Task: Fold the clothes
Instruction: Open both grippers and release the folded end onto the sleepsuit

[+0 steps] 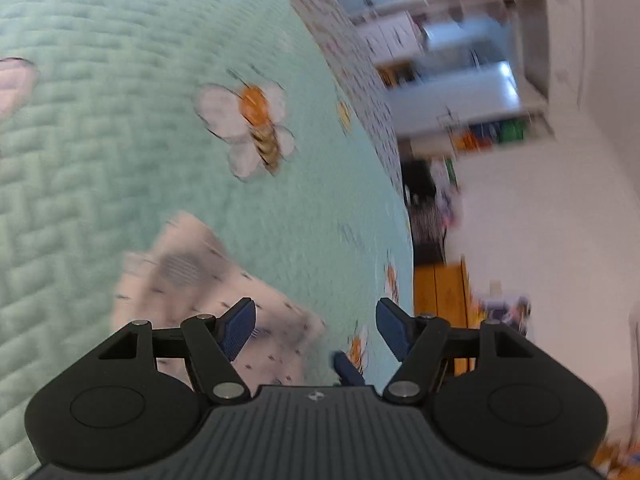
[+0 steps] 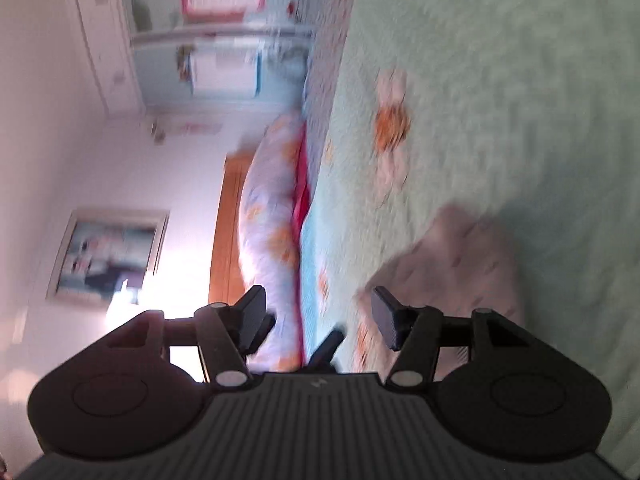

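Observation:
A pale pink garment [image 1: 208, 292] with small dark marks lies folded flat on the mint green quilted bedspread [image 1: 120, 120]. In the left wrist view my left gripper [image 1: 316, 320] stands open above the garment's right edge, with nothing between its blue pads [image 1: 240, 328]. In the right wrist view the same pink garment [image 2: 460, 264] appears blurred at lower right. There my right gripper [image 2: 320, 308] is open too and holds nothing, with its right finger over the garment's near corner. Both views are tilted and smeared by motion.
A bee [image 1: 256, 128] is printed on the bedspread beyond the garment. The bed's edge runs down to a wooden floor [image 1: 440, 296]. A floral pillow [image 2: 272, 216] lies by a wooden headboard [image 2: 228, 224]. Shelves [image 1: 460, 60] and white walls stand behind.

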`<action>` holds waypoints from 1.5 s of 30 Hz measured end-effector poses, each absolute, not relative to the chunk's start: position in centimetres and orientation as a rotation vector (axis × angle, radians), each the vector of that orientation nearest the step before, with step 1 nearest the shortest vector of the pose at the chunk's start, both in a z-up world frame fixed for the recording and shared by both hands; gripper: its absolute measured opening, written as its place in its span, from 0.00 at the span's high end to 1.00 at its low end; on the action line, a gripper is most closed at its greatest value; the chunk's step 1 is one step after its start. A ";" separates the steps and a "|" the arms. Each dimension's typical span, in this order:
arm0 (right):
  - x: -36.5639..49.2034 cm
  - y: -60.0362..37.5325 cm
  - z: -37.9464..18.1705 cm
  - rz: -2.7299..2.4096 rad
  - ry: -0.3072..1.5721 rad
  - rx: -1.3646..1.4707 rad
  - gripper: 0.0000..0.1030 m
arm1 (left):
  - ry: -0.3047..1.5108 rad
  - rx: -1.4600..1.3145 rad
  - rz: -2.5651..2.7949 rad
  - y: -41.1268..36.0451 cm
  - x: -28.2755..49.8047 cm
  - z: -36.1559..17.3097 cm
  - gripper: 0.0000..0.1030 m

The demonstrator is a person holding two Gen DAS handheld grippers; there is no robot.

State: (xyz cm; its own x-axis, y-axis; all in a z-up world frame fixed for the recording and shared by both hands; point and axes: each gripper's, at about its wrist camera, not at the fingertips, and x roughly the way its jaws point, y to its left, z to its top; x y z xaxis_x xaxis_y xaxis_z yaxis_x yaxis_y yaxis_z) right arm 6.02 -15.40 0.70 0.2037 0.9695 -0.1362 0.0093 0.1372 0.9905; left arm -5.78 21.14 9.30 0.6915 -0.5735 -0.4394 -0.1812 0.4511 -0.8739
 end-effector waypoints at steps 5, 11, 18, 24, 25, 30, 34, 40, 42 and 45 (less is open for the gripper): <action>8.6 -13.1 -2.1 0.882 1.211 1.190 0.42 | 0.857 -1.107 -0.119 22.7 -1.9 5.0 0.34; 10.4 -13.4 -3.4 0.795 1.187 1.184 0.43 | 0.823 -1.228 -0.106 25.6 -2.6 2.8 0.38; 7.9 -14.5 0.0 0.888 1.087 1.144 0.39 | 0.728 -1.200 -0.138 25.0 -5.1 6.7 0.32; 8.8 -13.6 -0.8 0.753 1.160 0.980 0.39 | 0.742 -1.126 -0.093 24.5 -4.8 6.7 0.30; 8.9 -13.5 -0.8 0.754 1.164 1.002 0.39 | 0.750 -1.121 -0.081 24.6 -4.8 6.6 0.31; 7.7 -12.3 2.5 0.890 1.097 0.988 0.37 | 0.738 -1.076 -0.106 23.9 -5.6 7.9 0.30; 8.2 -10.5 1.4 0.888 1.167 0.964 0.38 | 0.839 -0.983 -0.093 21.7 -5.5 7.1 0.28; 7.3 -10.4 2.4 0.905 1.177 0.901 0.44 | 0.871 -1.028 -0.059 22.5 -6.2 6.5 0.33; 5.0 -11.5 4.8 0.984 1.128 0.907 0.43 | 0.848 -1.025 -0.090 21.9 -7.9 8.0 0.31; 0.7 -13.0 6.8 1.039 1.122 0.884 0.43 | 0.890 -0.993 -0.119 19.5 -11.0 8.0 0.29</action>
State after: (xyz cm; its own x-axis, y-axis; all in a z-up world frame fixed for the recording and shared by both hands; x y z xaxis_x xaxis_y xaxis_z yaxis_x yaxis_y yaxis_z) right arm 0.69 -12.99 6.80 0.1053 0.9567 -0.2714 -0.1971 0.2876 0.9373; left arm -10.98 19.53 7.97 0.6532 -0.4664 -0.5965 -0.2931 0.5706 -0.7672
